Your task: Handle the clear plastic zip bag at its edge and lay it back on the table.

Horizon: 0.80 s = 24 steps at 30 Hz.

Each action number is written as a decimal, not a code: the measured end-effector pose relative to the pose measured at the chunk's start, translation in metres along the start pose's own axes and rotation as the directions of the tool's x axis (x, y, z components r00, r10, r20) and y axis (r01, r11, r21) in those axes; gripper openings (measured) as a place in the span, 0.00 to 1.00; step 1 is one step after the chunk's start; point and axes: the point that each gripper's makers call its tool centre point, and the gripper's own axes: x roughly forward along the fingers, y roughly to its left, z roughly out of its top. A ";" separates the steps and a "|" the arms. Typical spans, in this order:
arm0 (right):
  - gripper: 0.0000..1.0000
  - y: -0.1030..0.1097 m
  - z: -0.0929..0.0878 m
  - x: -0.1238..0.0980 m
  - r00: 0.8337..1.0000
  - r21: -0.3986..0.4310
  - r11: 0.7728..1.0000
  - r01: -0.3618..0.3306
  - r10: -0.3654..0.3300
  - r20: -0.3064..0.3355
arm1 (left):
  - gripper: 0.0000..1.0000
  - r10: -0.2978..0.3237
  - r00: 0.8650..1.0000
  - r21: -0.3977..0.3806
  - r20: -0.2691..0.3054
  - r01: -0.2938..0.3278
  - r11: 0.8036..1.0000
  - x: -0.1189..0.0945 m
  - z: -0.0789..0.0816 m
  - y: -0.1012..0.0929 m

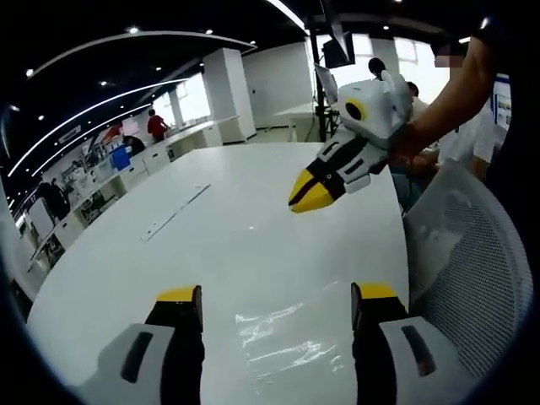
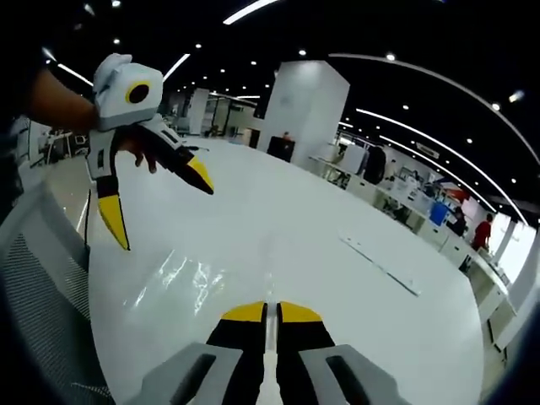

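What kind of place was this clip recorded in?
Most likely an open-plan office or lab: a large white table, a mesh office chair, long ceiling light strips, and rows of cluttered workbenches behind.

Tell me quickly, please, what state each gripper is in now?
Left gripper: open, holding nothing, above the zip bag.
Right gripper: closed, nothing visibly held.

The broad white oval bench (image 1: 253, 228) carries a clear plastic zip bag (image 1: 287, 333) lying flat between the left fingers (image 1: 181, 308).

Clear zip bag (image 1: 291, 333), flat on white table (image 1: 219, 236)
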 end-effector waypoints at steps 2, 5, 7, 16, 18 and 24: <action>0.00 0.002 0.001 0.000 1.000 -0.009 1.000 -0.004 0.004 0.001 | 0.71 -0.006 1.000 0.005 -0.004 0.006 1.000 0.002 0.001 0.001; 0.00 0.005 0.003 0.000 1.000 -0.027 1.000 -0.010 0.010 0.004 | 0.69 -0.026 1.000 0.022 -0.017 0.026 0.999 0.005 0.003 0.000; 0.00 0.006 0.004 0.000 1.000 -0.037 0.999 -0.012 0.012 0.005 | 0.68 -0.031 0.999 0.029 -0.023 0.032 0.999 0.007 0.003 0.001; 0.00 0.011 0.009 -0.001 1.000 -0.071 0.997 -0.025 0.026 0.014 | 0.58 -0.058 0.998 0.091 -0.036 0.061 0.994 0.014 0.008 0.003; 0.00 0.013 0.010 -0.001 0.999 -0.084 0.996 -0.029 0.030 0.015 | 0.58 -0.059 0.998 0.102 -0.037 0.062 0.993 0.016 0.010 0.004; 0.00 0.021 0.011 -0.002 0.999 -0.128 0.991 -0.046 0.048 0.014 | 0.56 -0.065 0.997 0.131 -0.043 0.070 0.989 0.021 0.014 0.007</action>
